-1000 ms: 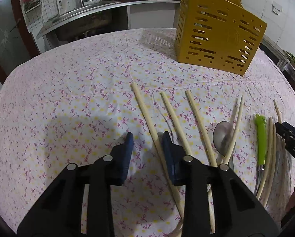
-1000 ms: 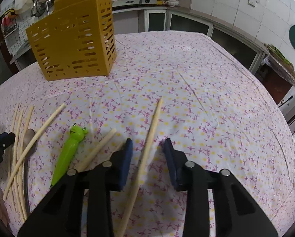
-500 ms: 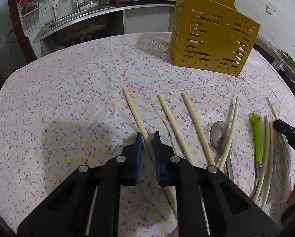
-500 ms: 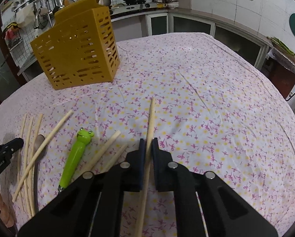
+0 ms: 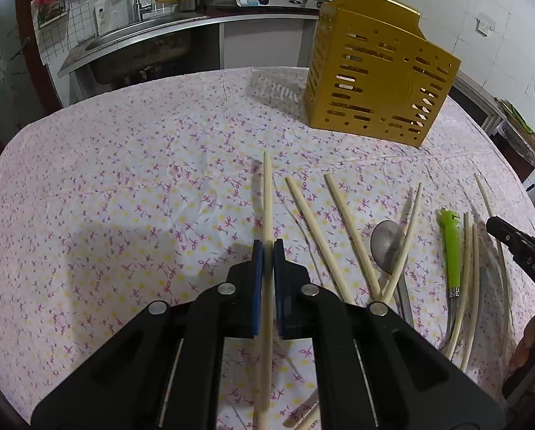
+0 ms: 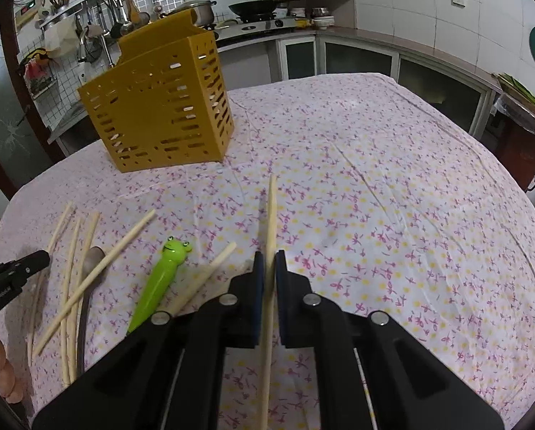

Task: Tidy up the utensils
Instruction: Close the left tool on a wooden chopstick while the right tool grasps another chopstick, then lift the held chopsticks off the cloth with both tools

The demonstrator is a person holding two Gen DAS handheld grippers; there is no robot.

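Observation:
Each gripper pinches one pale wooden chopstick above the floral tablecloth. In the left wrist view my left gripper is shut on a chopstick whose tip points toward the yellow slotted holder. In the right wrist view my right gripper is shut on another chopstick; the holder stands far left. Loose chopsticks, a metal spoon and a green frog-handled utensil lie on the cloth between the grippers.
The round table's edge curves close on the right. Behind it run a kitchen counter with sink, stove and pots. A hand holds the other gripper at the right edge of the left view.
Both grippers went from open around a chopstick to shut on it, and each chopstick now points straight ahead, its tip off the cloth.

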